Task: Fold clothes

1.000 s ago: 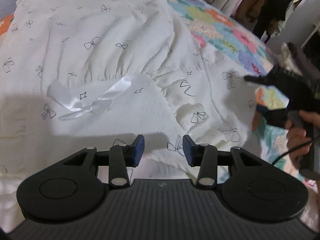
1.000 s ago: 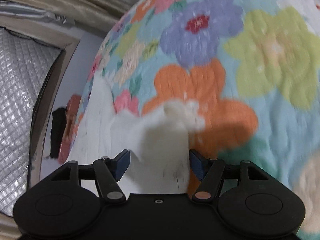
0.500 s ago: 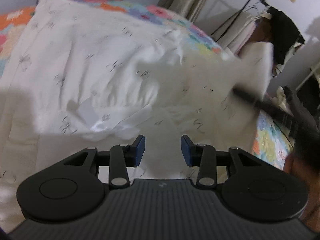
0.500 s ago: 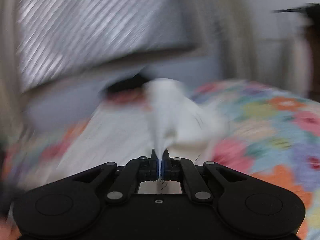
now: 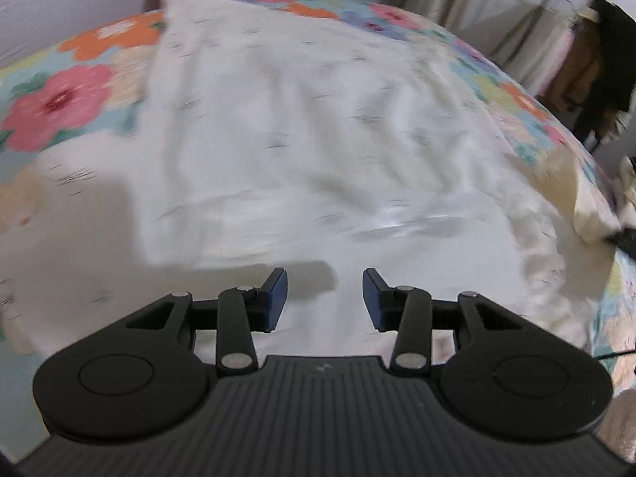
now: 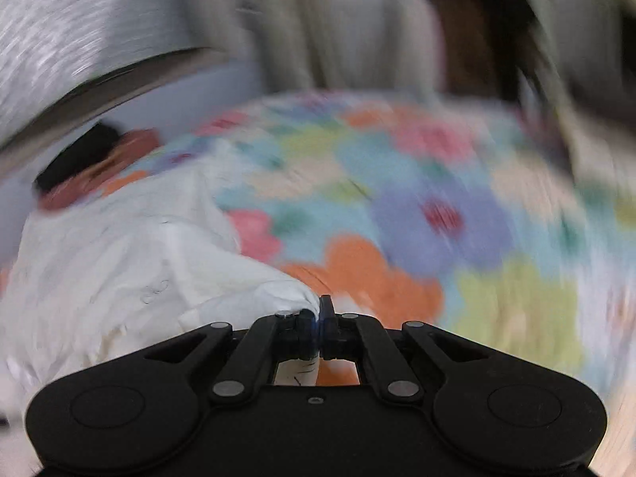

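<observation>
right gripper [image 6: 319, 320]: spread a second ago, now clamped on white garment [image 5: 318, 139] edge | left gripper [image 5: 324, 298]: part-open, empty, above garment | garment spread on floral bedspread [image 6: 437, 218] | clothes rack [image 5: 588, 39] beyond bed

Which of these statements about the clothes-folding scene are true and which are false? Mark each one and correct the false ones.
1. The right gripper is shut on a bit of the white garment. True.
2. The left gripper clamps the garment as well. False: its jaws stand apart over the cloth and hold nothing.
3. The garment lies on a plain grey blanket. False: the bedspread under it has big coloured flowers.
4. The white garment carries small dark printed marks. True.
5. Clothes hang on a rack beyond the bed in the left wrist view. True.
</observation>
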Action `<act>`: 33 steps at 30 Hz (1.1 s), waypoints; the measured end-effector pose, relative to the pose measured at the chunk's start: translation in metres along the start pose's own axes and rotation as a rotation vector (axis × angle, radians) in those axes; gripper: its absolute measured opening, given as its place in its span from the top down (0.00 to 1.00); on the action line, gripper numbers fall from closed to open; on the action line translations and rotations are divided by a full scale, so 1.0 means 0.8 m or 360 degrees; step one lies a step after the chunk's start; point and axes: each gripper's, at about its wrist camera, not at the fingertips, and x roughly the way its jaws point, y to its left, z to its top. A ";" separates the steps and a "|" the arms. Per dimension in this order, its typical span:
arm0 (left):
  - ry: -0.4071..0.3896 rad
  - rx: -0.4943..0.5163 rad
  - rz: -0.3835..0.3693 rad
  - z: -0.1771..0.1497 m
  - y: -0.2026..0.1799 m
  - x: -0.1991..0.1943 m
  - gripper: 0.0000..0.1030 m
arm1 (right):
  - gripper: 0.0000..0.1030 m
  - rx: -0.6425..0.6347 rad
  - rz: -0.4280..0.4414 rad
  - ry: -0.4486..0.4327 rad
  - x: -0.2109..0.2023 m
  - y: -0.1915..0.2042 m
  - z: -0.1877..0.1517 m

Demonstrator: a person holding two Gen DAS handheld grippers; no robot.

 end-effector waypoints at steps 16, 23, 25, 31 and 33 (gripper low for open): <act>-0.0029 0.0045 0.0597 0.008 0.155 -0.071 0.59 | 0.82 0.0034 -0.0320 -0.0114 -0.023 -0.027 -0.002; -0.0040 -0.0267 0.0401 0.010 0.216 -0.062 0.33 | 0.36 0.0046 -0.0062 -0.0018 -0.015 -0.018 0.000; 0.0006 -0.0310 0.0353 0.001 0.222 -0.046 0.31 | 0.35 0.0164 -0.0103 0.0052 -0.007 -0.032 -0.002; -0.0075 -0.0346 0.0274 -0.005 0.213 -0.018 0.70 | 0.29 0.0687 0.0000 0.0247 0.017 -0.087 -0.021; -0.0087 -0.0164 0.0320 0.000 0.193 -0.019 0.97 | 0.28 0.0670 0.0027 0.0237 0.024 -0.081 -0.019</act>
